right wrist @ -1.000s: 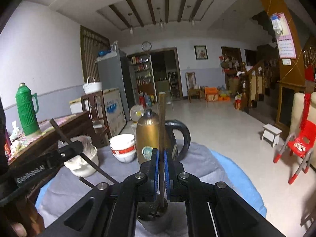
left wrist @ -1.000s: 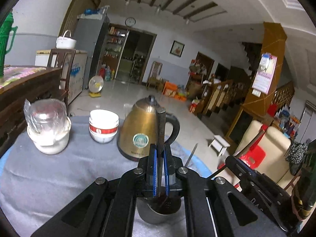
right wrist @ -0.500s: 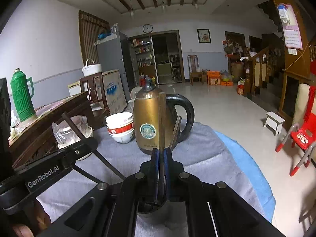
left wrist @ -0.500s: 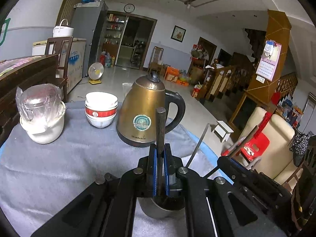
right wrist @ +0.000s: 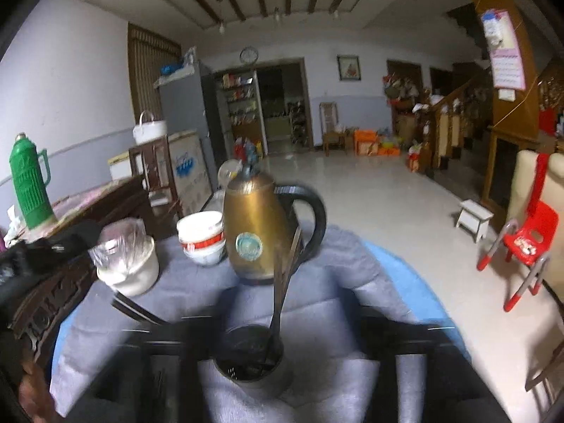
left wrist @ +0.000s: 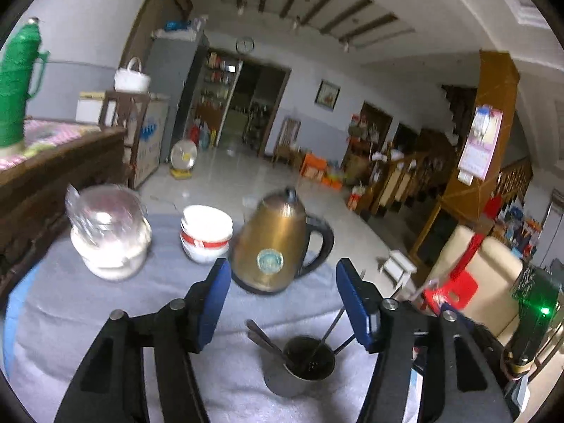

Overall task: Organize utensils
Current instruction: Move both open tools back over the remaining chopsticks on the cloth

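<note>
Utensils (left wrist: 268,342) stand in the metal cup (left wrist: 299,366) on the grey-covered bench (left wrist: 105,317), near its front edge, with the brass kettle (left wrist: 271,239) behind, then the stacked bowls (left wrist: 206,232) and a wrapped white pot (left wrist: 111,232) to the left. In my left view the left gripper (left wrist: 283,303) is spread wide and empty, blue pads either side of the cup and above it. Dark handles lean out over the rim toward the left, thinner ones toward the right. The right gripper (right wrist: 282,338) is badly blurred; its jaws look parted round the cup, holding nothing that I can make out, and one long handle (right wrist: 282,282) stands up in front of the kettle. The step, as I judge it, is clearing away from the cup. To do it well I would lift both grippers straight up, keeping the pads off the leaning handles, since a snag could tip the cup. Any remaining utensils should go in handle up.
</note>
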`<state>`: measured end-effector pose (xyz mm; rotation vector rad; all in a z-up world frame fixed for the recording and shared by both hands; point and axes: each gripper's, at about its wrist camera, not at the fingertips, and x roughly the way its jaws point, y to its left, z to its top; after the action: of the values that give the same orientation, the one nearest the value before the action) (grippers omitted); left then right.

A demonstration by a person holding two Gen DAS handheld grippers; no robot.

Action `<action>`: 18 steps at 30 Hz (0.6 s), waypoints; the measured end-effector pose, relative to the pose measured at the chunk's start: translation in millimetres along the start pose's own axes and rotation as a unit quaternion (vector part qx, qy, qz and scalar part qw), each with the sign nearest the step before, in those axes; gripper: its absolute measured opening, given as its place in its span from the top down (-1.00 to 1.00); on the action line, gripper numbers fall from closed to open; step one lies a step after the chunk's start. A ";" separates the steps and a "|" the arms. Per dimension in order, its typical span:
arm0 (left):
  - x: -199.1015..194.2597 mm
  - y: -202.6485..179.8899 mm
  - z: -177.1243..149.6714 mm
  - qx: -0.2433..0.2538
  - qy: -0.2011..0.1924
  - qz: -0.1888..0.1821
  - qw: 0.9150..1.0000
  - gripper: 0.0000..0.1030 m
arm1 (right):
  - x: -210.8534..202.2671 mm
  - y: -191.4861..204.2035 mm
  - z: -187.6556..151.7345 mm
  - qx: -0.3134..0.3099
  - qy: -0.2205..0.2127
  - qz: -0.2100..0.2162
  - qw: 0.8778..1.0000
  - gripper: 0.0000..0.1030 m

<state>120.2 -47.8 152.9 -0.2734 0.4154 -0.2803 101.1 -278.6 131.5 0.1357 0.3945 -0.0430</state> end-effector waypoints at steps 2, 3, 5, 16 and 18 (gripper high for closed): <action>-23.6 4.9 7.4 0.004 -0.024 0.005 1.000 -0.48 | -26.3 3.2 7.2 -0.011 -0.036 -0.007 0.999 -0.86; -38.3 8.4 9.6 0.008 -0.040 0.012 0.999 -0.55 | -37.0 5.3 11.0 -0.014 -0.045 -0.007 0.999 -0.86; -58.3 15.6 10.6 0.014 -0.059 0.023 0.998 -0.75 | -54.2 8.6 16.6 -0.017 -0.062 -0.002 0.998 -0.87; -76.3 77.3 -73.1 0.113 -0.021 0.154 0.981 -0.99 | -56.4 24.9 -83.6 -0.007 0.046 0.097 0.994 -1.00; -71.5 91.3 -95.7 0.106 0.013 0.161 0.981 -0.99 | -38.9 28.1 -113.0 0.001 0.116 0.082 0.990 -1.00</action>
<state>35.4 40.3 65.3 0.0095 0.4456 -0.0094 24.2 -234.3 46.6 0.1755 0.6140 0.1364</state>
